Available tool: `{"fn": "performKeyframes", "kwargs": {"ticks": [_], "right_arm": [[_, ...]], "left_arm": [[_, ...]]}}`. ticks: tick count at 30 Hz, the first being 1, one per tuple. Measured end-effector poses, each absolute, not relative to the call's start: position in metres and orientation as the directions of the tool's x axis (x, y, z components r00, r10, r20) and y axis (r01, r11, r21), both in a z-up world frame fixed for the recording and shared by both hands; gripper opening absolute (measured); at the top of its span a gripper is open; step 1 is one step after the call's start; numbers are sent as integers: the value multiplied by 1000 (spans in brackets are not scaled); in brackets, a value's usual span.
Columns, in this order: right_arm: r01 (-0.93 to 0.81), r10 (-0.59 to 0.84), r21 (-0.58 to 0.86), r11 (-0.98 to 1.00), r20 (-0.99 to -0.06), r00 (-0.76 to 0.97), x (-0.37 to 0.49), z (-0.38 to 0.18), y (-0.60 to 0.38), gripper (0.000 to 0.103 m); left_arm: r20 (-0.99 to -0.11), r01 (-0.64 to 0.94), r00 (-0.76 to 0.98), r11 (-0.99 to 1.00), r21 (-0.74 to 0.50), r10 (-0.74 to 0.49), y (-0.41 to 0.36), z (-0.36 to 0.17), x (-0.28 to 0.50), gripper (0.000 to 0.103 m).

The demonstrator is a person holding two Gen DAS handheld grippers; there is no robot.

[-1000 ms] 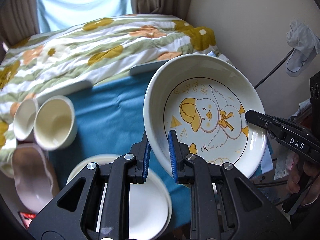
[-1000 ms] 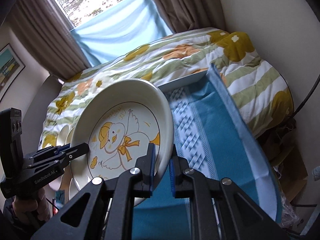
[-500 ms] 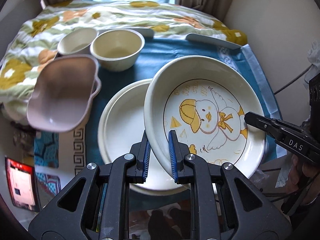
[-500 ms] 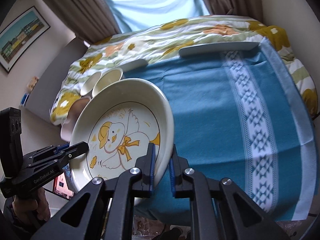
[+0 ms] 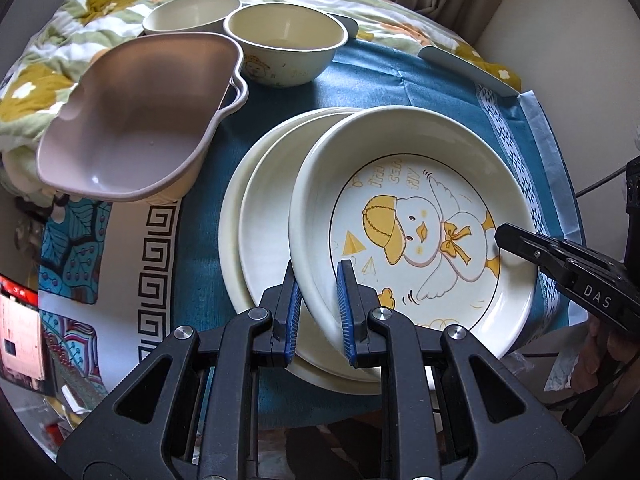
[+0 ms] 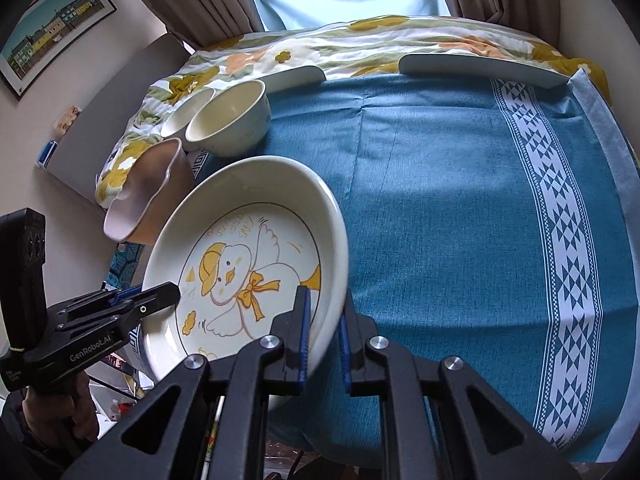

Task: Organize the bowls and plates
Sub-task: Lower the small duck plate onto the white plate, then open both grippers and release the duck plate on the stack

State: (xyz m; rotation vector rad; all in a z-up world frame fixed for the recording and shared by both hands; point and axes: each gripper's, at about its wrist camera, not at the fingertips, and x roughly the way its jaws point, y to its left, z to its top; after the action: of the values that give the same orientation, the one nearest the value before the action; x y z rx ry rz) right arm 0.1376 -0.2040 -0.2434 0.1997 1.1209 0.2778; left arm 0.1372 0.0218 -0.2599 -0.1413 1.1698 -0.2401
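A cream duck plate (image 5: 416, 240) hangs tilted over a stack of plain cream plates (image 5: 256, 240), partly hiding it. My left gripper (image 5: 317, 276) is shut on the plate's near rim, one pad inside and one outside. My right gripper (image 5: 508, 236) comes in from the right and clamps the opposite rim. The right wrist view has the same duck plate (image 6: 248, 264) with my right gripper (image 6: 324, 296) shut on its rim and my left gripper (image 6: 168, 294) on the far left side. I cannot tell whether the plate touches the stack.
A pink scalloped bowl (image 5: 136, 132) stands left of the stack, with two cream bowls (image 5: 284, 40) (image 5: 188, 12) behind it. The blue tablecloth (image 6: 440, 200) stretches bare to the right, a floral quilt (image 6: 360, 40) beyond it. A hand (image 6: 60, 412) holds the left gripper's handle.
Both grippers have carried the duck plate down and across until it hangs over the plain plates. The bowls, earlier at the left edge, now sit at the top of the left wrist view.
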Motion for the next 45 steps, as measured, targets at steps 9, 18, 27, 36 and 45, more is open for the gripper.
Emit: {"fn": "performKeyframes", "kwargs": {"ticks": [9, 18, 27, 36, 45], "right_arm": [[-127, 300, 272, 954, -864, 404, 145, -246, -200, 12], [-152, 270, 226, 962, -869, 414, 146, -245, -194, 12], [-157, 275, 230, 960, -868, 414, 147, -249, -192, 12], [-160, 264, 216, 963, -870, 417, 147, -250, -187, 12], [-174, 171, 104, 979, -885, 434, 147, -250, -173, 14]], "left_arm": [[-900, 109, 354, 967, -231, -255, 21, -268, 144, 16], [-914, 122, 363, 981, -148, -183, 7, -269, 146, 19], [-891, 173, 447, 969, 174, 80, -32, -264, 140, 22], [-857, 180, 488, 941, 286, 167, -35, -264, 137, 21], [-843, 178, 501, 931, 319, 194, -34, -263, 134, 21]]}}
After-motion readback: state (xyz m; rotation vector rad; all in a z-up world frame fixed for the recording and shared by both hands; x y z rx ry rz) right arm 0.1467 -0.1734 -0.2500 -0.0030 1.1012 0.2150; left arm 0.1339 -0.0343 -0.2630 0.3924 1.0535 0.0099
